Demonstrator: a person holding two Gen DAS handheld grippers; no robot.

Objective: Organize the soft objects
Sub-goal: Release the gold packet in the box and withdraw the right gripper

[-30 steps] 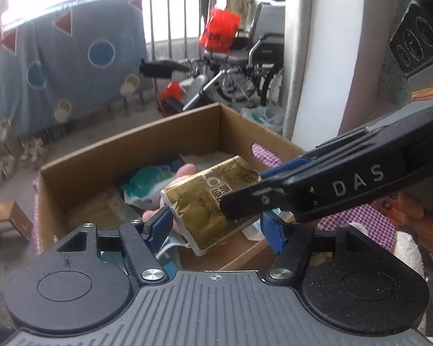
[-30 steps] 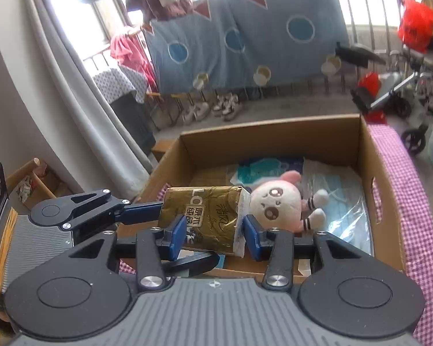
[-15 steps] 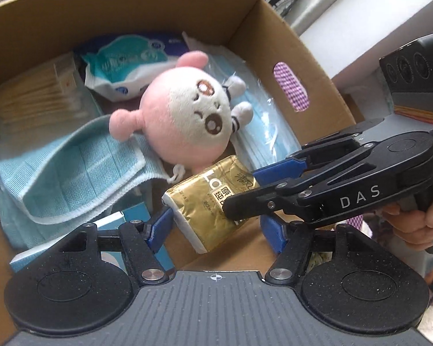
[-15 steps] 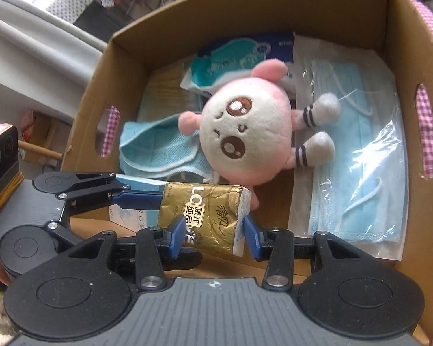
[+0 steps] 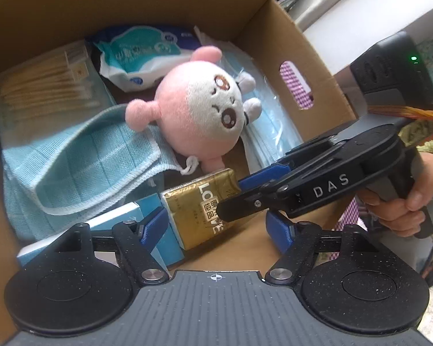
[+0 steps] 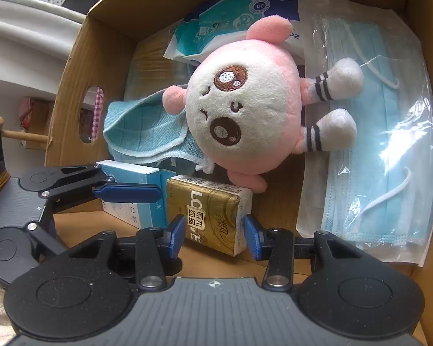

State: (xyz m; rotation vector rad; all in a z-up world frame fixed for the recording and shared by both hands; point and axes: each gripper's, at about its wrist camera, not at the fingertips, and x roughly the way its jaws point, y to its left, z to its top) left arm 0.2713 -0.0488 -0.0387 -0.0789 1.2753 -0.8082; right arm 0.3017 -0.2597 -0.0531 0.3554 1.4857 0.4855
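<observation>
The light blue towel (image 6: 141,128) is partly covered by the pink plush toy (image 6: 245,115). The wet wipes pack (image 6: 231,17) behind the toy is overlapped by it too.

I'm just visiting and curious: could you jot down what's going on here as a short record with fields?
Container: cardboard box
Inside: pink plush toy, blue towel, wipes, bagged face masks
Right gripper: shut on gold tissue pack, low in the box
Left gripper: open, the same pack between its jaws, which have just been opening
</observation>
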